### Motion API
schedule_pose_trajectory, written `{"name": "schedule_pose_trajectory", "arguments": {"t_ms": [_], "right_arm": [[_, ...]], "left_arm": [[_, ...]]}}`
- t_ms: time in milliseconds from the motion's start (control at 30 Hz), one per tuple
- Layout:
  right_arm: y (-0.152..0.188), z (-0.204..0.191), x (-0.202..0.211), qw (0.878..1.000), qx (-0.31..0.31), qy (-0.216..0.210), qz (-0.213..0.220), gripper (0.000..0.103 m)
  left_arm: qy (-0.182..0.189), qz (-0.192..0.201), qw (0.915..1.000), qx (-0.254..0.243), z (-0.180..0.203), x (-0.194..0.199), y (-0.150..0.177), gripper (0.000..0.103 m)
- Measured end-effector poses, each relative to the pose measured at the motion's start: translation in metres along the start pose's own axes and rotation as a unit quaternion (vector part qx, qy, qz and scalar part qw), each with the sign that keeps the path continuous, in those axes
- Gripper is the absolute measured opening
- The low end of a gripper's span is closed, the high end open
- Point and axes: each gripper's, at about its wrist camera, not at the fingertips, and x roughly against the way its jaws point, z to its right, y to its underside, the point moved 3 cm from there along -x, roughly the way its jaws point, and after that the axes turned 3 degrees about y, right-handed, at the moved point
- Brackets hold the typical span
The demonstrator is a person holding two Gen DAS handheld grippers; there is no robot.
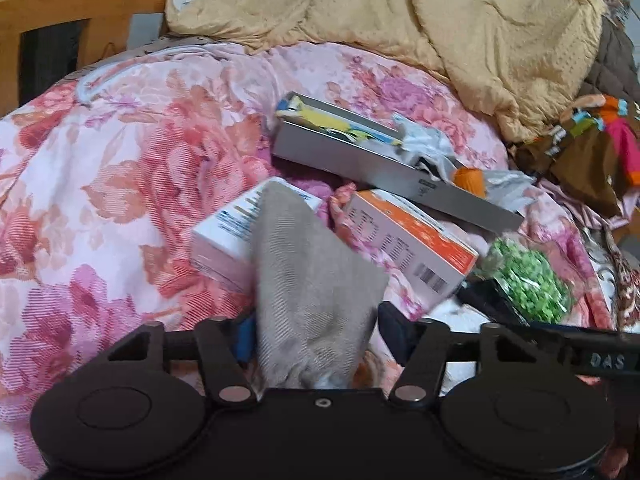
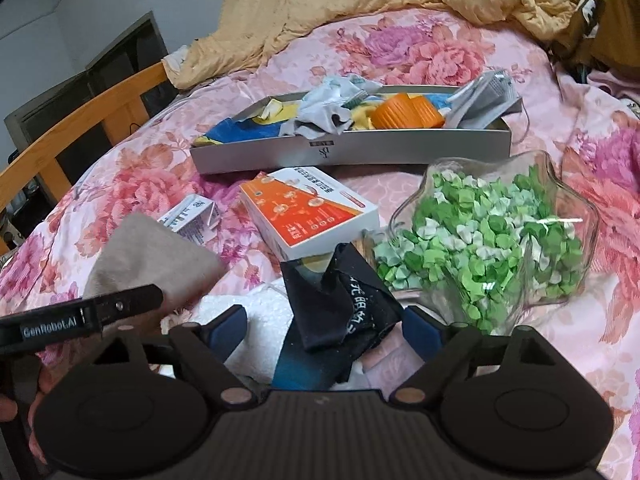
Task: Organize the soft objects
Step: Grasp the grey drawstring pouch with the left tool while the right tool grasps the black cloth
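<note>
My left gripper (image 1: 316, 326) is shut on a grey-beige cloth (image 1: 308, 280), which stands up between the blue pads and hides part of a white-and-blue box (image 1: 224, 232). The same cloth shows in the right wrist view (image 2: 152, 256) at the left. My right gripper (image 2: 324, 326) is open over a black cloth with white lettering (image 2: 340, 304) that lies between the fingers on a white towel (image 2: 256, 320). A long grey tray (image 2: 352, 148) on the floral bed holds several crumpled cloths and an orange lid (image 2: 404, 112).
An orange-and-white box (image 2: 312, 212) lies in front of the tray. A glass bowl of green paper pieces (image 2: 488, 240) sits to the right. A tan blanket (image 2: 360, 4) covers the back of the bed. A wooden bed rail (image 2: 80, 128) is at the left.
</note>
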Motion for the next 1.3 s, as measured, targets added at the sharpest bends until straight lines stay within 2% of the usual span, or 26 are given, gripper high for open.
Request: {"name": "schedule_pose_trajectory", "arguments": {"t_ms": [233, 367, 467, 600, 833, 1133, 1233, 1300], "right_arm": [[-0.001, 0.002, -0.001, 1.0, -0.007, 0.003, -0.002, 0.079], [-0.001, 0.003, -0.002, 1.0, -0.015, 0.0, -0.004, 0.072], [-0.001, 0.002, 0.0, 1.0, -0.006, 0.006, 0.005, 0.062], [-0.002, 0.001, 0.004, 1.0, -0.001, 0.011, 0.016, 0.045], [-0.002, 0.004, 0.004, 1.0, -0.006, 0.015, 0.018, 0.026], [-0.002, 0.008, 0.003, 0.999, -0.014, 0.027, 0.019, 0.015], [-0.001, 0.007, 0.002, 0.999, -0.008, 0.027, 0.017, 0.012], [0.0, 0.007, 0.001, 1.0, -0.007, 0.026, 0.016, 0.01]], "left_arm": [[0.017, -0.012, 0.9998, -0.006, 0.009, -0.002, 0.008, 0.053], [0.02, -0.014, 0.9997, -0.005, 0.012, -0.001, 0.01, 0.046], [0.022, -0.017, 0.9996, -0.01, 0.014, -0.001, 0.011, 0.04], [0.018, -0.012, 0.9995, -0.021, 0.017, 0.001, 0.012, 0.033], [0.017, -0.011, 0.9996, -0.021, 0.017, 0.001, 0.012, 0.033], [0.02, -0.027, 0.9992, -0.022, 0.014, -0.002, 0.015, 0.039], [0.02, -0.026, 0.9993, -0.02, 0.014, -0.002, 0.015, 0.037], [0.021, -0.025, 0.9994, -0.012, 0.012, -0.002, 0.014, 0.032]]}}
